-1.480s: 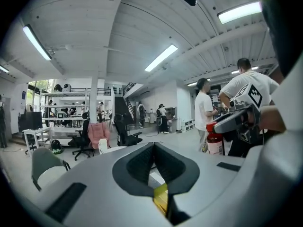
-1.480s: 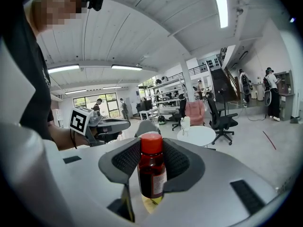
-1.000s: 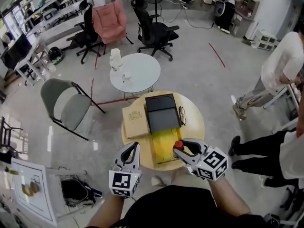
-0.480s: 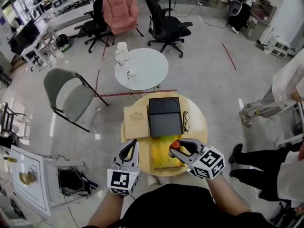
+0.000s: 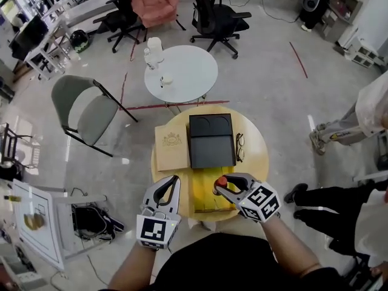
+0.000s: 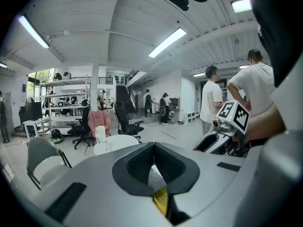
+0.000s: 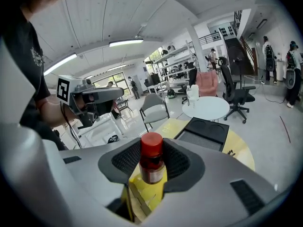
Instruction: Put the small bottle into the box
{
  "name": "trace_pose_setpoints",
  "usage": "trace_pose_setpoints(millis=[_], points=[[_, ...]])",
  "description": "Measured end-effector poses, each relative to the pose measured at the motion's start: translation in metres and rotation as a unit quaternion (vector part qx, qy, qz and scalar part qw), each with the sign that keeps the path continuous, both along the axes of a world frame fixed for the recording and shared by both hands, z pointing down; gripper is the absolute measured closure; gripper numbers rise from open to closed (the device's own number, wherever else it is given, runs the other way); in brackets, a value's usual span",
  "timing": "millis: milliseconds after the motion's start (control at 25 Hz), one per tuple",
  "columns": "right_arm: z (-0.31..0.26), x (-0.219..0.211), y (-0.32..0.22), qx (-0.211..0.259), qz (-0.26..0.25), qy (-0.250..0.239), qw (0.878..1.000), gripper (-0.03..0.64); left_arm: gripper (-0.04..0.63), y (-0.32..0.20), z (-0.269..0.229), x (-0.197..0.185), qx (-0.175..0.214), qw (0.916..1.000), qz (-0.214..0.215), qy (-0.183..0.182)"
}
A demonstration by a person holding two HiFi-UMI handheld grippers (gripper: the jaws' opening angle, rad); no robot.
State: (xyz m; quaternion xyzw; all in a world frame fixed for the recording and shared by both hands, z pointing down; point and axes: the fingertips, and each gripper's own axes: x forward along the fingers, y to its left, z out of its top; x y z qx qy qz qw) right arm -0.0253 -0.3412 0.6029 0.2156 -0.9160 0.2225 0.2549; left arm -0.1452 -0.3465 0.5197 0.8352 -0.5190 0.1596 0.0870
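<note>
A small brown bottle with a red cap [image 7: 151,161] [image 5: 222,181] stands upright between the jaws of my right gripper [image 5: 223,185] [image 7: 151,167], which is shut on it over the yellow box [image 5: 210,192] at the near edge of the round wooden table [image 5: 254,156]. A black box [image 5: 210,141] [image 7: 203,131] with two round recesses lies open behind the yellow one. My left gripper [image 5: 167,193] [image 6: 152,167] hangs at the table's near left edge, jaws closed with nothing between them.
A tan flat box [image 5: 171,145] lies left of the black box, and glasses [image 5: 239,146] lie to its right. A white round table [image 5: 182,73], a grey folding chair [image 5: 85,109] and office chairs stand beyond. People stand at the right.
My right gripper with the bottle has shifted slightly left and forward over the yellow box. The head view has tilted a little; the left gripper has barely moved.
</note>
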Motion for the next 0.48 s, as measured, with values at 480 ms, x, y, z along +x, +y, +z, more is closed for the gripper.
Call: trace_pose_setpoints(millis=[480], points=[[0.097,0.011,0.025,-0.052,-0.004,0.072,0.996,0.462,0.577,0.017,0.032,0.014,-0.043,0.9986,0.020,0.022]])
